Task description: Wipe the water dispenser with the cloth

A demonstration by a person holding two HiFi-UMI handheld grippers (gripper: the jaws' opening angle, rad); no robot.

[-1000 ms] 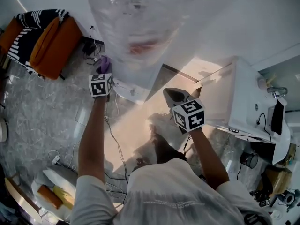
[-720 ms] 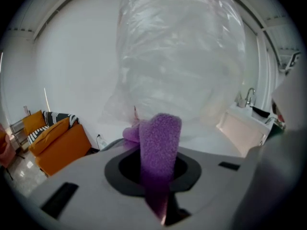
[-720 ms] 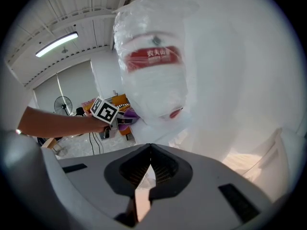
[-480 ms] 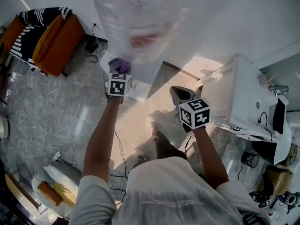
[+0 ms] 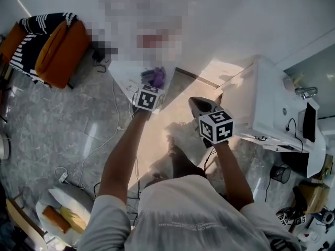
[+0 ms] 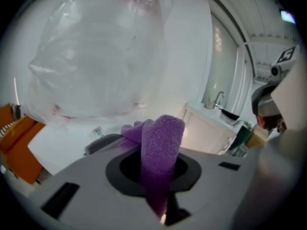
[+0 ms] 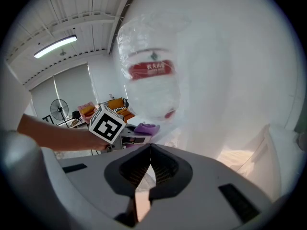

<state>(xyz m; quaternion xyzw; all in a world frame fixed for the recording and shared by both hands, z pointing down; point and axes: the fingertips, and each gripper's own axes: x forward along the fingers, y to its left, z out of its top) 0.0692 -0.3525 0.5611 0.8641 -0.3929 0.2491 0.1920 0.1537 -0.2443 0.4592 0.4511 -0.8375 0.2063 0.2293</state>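
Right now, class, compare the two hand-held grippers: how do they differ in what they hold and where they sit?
The left hand-held gripper is shut on a purple cloth; the right hand-held gripper has its jaws together on nothing. The left reaches forward to near the base of the water dispenser's bottle; the right is held further back, off to the side. Both have closed jaws and face the dispenser.

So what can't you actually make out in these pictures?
- Head view: a mosaic patch covers the water bottle on the dispenser.
- Left gripper view: the purple cloth hides whether it touches the dispenser.
- Right gripper view: the bottle's red label print is too small to read.
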